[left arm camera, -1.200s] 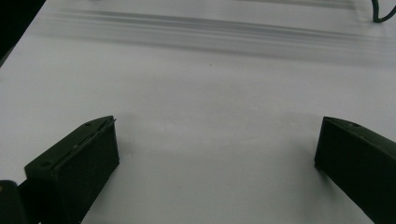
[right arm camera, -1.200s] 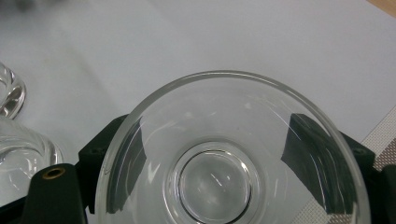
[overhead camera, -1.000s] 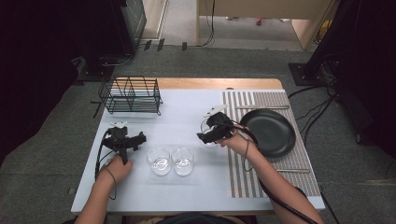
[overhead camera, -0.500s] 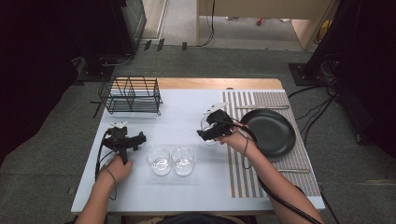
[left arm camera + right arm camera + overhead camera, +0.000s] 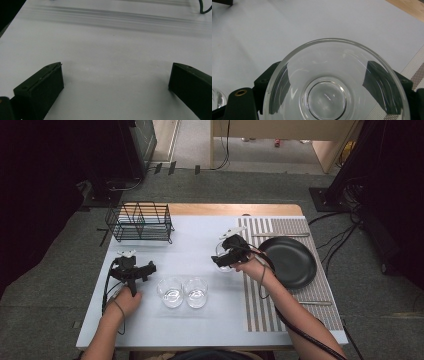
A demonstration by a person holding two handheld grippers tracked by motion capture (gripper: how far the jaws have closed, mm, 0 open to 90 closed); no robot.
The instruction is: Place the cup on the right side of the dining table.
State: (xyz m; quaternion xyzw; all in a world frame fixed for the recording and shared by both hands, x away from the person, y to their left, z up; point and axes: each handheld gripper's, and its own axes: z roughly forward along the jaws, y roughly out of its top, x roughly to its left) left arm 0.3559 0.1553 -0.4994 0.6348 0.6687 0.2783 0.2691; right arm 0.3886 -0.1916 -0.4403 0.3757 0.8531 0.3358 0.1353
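My right gripper [image 5: 224, 258] is shut on a clear glass bowl [image 5: 222, 262], held near the left edge of the striped mat [image 5: 260, 300]. In the right gripper view the glass bowl [image 5: 329, 82] sits between the two black jaws of the right gripper [image 5: 334, 75], one on each side of its wall. Two more glass bowls [image 5: 171, 292] [image 5: 195, 292] stand side by side at the table's front middle. To their left, my left gripper [image 5: 144, 268] is open just above the white tabletop. Nothing lies between the wide-apart jaws of the left gripper [image 5: 116, 75].
A black plate [image 5: 290, 261] lies on the striped mat at the right. A black wire rack [image 5: 140, 221] stands at the back left. Cutlery [image 5: 280, 235] lies along the mat's far edge. A bare wooden strip [image 5: 225, 209] runs along the table's back.
My right gripper has drifted slightly left with the glass bowl in it. The left gripper and the two bowls at the front have stayed put.
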